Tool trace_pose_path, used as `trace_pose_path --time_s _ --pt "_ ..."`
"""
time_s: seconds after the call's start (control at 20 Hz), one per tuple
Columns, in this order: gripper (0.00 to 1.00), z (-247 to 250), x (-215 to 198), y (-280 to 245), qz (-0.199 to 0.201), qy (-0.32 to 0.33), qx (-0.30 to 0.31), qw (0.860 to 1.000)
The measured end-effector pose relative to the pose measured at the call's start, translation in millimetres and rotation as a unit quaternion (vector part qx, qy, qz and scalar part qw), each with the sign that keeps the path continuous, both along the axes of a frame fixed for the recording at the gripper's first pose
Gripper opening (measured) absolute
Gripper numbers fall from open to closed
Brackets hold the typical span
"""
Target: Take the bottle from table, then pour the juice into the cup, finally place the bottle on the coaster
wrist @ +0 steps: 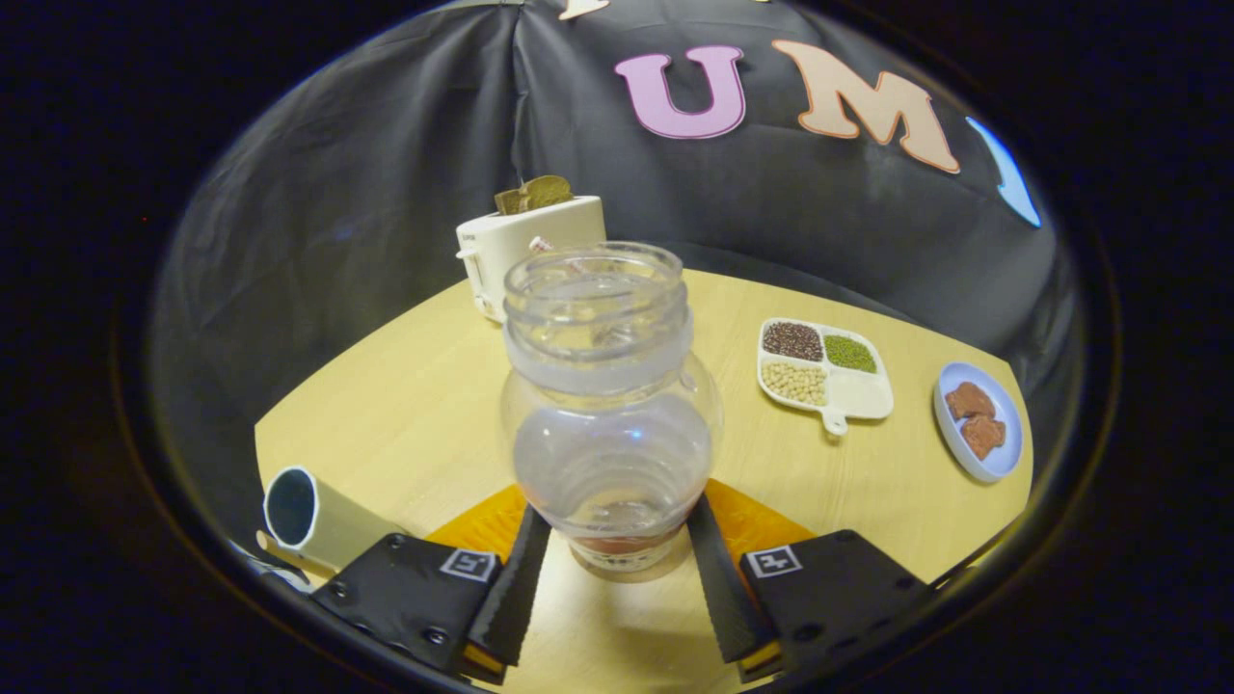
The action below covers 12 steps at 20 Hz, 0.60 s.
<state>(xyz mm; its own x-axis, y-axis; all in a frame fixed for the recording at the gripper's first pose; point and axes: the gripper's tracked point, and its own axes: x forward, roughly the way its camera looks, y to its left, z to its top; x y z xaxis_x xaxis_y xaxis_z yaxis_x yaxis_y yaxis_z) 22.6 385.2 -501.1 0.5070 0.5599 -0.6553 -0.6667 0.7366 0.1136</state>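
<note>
While the clear plastic bottle with the wide open mouth (609,405) stands upright right in the middle of the shot, the hand-held gripper (617,569) has it caught between its two fingers (521,578), one finger on each side of the lower body, and both look pressed up against the plastic, so I'd call that a proper grip, jaws spread about as wide as the bottle is. The bottle looks basically empty, just a bit of reddish stuff and a label band down near the base. Under and behind the base there's a flat orange coaster (762,525) poking out on both sides of the fingers, so the bottle sits over it, though I honestly can't tell if the bottom is actually touching it or a hair above. All of that is on a round light wooden table (405,424). Off to the left of the left finger, near the table edge, there's a cream-coloured cup with a dark inside (313,516), its opening turned toward the camera. Beyond the bottle, at the far side of the table, is a white toaster with slices of brown bread sticking out (525,241). To the right of the bottle, well apart from it, sits a white divided tray with dark, green and pale beans (822,371), and further right a small pale blue plate with brown cookie-looking pieces (976,421).
</note>
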Motion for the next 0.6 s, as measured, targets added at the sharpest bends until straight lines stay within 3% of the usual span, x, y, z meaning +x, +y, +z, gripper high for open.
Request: trace_pose_path --time_s 0.45,0.6 --pt "0.98 20 -7 8 0.018 -0.017 -0.001 1.0" --pt "0.98 38 -4 9 0.028 -0.04 0.0 0.999"
